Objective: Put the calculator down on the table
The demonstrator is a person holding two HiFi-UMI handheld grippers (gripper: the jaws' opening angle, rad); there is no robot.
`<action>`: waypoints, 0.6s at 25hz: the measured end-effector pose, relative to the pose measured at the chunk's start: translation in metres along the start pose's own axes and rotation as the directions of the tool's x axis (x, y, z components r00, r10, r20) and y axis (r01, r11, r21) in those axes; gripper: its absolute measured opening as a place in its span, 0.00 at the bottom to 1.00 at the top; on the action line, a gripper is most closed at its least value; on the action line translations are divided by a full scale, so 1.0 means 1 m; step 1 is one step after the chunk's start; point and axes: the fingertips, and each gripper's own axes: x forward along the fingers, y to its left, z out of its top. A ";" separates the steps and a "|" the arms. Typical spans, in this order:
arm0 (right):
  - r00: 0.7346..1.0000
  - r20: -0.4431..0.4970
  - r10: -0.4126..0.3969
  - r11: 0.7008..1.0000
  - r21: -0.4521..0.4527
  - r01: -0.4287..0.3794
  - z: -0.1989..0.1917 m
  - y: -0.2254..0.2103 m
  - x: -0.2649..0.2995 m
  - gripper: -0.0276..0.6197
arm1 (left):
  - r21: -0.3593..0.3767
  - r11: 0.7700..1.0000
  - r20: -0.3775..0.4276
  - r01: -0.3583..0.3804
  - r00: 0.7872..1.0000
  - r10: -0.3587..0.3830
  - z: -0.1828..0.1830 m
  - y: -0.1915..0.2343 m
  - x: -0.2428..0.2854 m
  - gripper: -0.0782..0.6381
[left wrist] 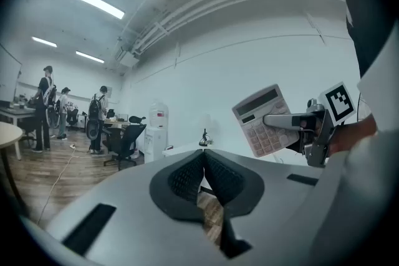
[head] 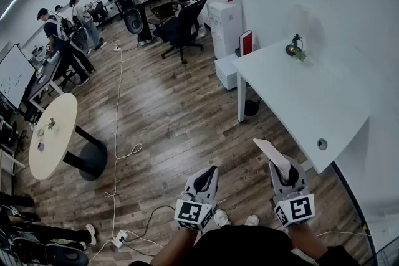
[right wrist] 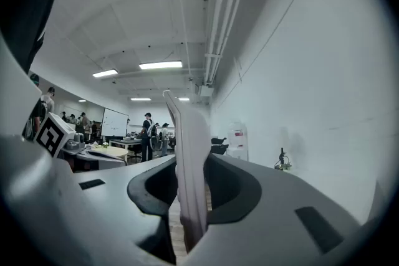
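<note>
My right gripper [head: 282, 166] is shut on a pale pink-grey calculator [head: 272, 153], held on edge in the air near the white table's [head: 324, 96] front corner. In the right gripper view the calculator [right wrist: 190, 165] stands upright between the jaws, seen edge-on. From the left gripper view its keypad face [left wrist: 265, 119] shows, clamped by the right gripper [left wrist: 299, 123]. My left gripper [head: 204, 180] hangs beside it over the floor, shut with nothing between its pads [left wrist: 204, 175].
A small plant [head: 294, 48] stands at the table's far side and a cable hole [head: 322, 144] sits near its front edge. A water dispenser [head: 223, 9], office chairs [head: 181, 25], a round table [head: 53, 134] and floor cables [head: 117, 152] lie beyond. Several people stand at the back left.
</note>
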 end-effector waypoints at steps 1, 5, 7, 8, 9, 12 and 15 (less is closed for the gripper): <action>1.000 0.003 0.000 1.000 -0.005 0.000 0.000 0.002 0.001 0.24 | 0.008 1.000 0.001 -0.005 1.000 0.005 0.001 0.003 0.000 0.14; 1.000 0.007 -0.005 1.000 -0.013 0.005 0.000 0.010 0.009 0.24 | 0.030 0.999 0.016 -0.015 1.000 0.014 0.003 0.013 -0.001 0.14; 1.000 0.006 -0.010 1.000 -0.011 0.010 0.000 0.014 0.013 0.24 | 0.029 1.000 0.023 -0.008 1.000 0.007 0.007 0.019 -0.002 0.14; 1.000 0.005 -0.012 1.000 -0.012 0.012 0.000 0.015 0.016 0.24 | 0.025 1.000 0.025 -0.003 1.000 0.003 0.009 0.022 -0.001 0.14; 1.000 0.004 -0.014 1.000 -0.012 0.014 -0.001 0.016 0.019 0.24 | 0.018 1.000 0.029 0.002 1.000 -0.002 0.012 0.024 0.000 0.14; 1.000 0.002 -0.018 1.000 -0.004 0.018 -0.003 0.016 0.032 0.24 | 0.008 1.000 0.038 0.011 0.999 -0.012 0.016 0.032 0.006 0.14; 1.000 0.012 -0.028 0.999 0.025 0.028 -0.005 0.018 0.040 0.24 | 0.025 0.999 0.032 0.027 0.999 -0.028 0.008 0.046 0.008 0.14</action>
